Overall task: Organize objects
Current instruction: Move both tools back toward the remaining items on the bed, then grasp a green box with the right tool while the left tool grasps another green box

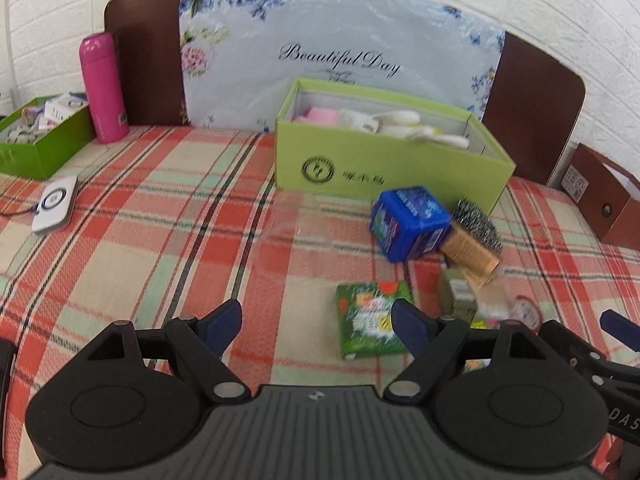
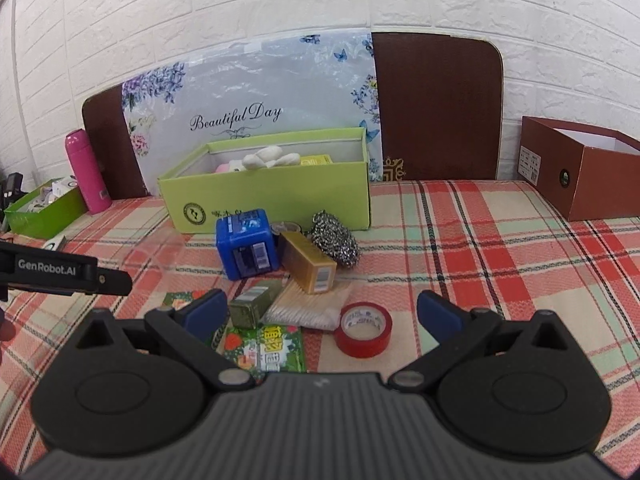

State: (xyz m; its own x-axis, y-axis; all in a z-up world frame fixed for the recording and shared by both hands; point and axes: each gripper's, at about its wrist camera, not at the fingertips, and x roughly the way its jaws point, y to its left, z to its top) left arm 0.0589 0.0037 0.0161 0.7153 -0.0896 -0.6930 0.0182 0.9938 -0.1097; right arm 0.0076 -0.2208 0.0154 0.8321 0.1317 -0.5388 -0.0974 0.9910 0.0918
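Observation:
A light green box (image 1: 384,168) (image 2: 280,196) with soft toys in it stands at the back of the plaid cloth. In front of it lies a cluster: a blue cube box (image 1: 408,222) (image 2: 246,242), a steel scourer (image 1: 478,224) (image 2: 336,238), a tan box (image 2: 308,262), an olive tin (image 2: 254,300), a pack of cotton swabs (image 2: 304,306), a red tape roll (image 2: 363,330) and a green packet (image 1: 370,320) (image 2: 266,346). My left gripper (image 1: 316,326) is open, nothing between its fingers, the green packet by its right finger. My right gripper (image 2: 322,314) is open above the swabs and tape.
A pink flask (image 1: 103,88) (image 2: 86,172) and a darker green box (image 1: 44,136) of small items stand far left. A white device (image 1: 56,204) lies near them. A brown box (image 2: 580,168) stands far right. A floral board (image 1: 332,56) leans on the white wall.

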